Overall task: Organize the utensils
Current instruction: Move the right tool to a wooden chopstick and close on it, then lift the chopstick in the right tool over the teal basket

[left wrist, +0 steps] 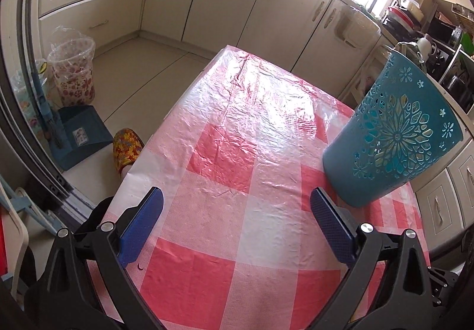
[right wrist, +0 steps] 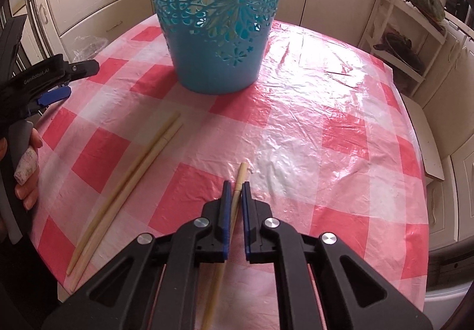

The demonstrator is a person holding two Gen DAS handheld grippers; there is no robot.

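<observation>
The right tool (right wrist: 234, 186) has its blue pads closed narrowly on a single pale wooden chopstick (right wrist: 240, 179), gripping it part-way along its length so that the tip pokes out ahead of the pads and the rest runs back under the tool's body. The chopstick lies low over the worktop (right wrist: 340, 134), which is covered in a pink-and-white checked plastic cloth. Two more pale wooden chopsticks (right wrist: 127, 179) lie side by side on the cloth to the left, touching along much of their length. The tall teal plastic basket with cut-out flower patterns (right wrist: 216, 22) stands upright further back, well apart from the chopsticks.

The left tool (left wrist: 237, 211) is held wide, with nothing between its pads, hovering over bare cloth near the basket's foot.

The step in hand appears to be lifting the gripped chopstick and dropping it into the basket. Doing it well probably means raising it straight up first so the trailing end clears the cloth, then tilting it tip-down over the basket's mouth, which is out of view at the top, before loosening the pads. Since the grip looks off-centre, the stick may swing; a slow lift would help. The left tool could steady the light basket's wall against tipping.
</observation>
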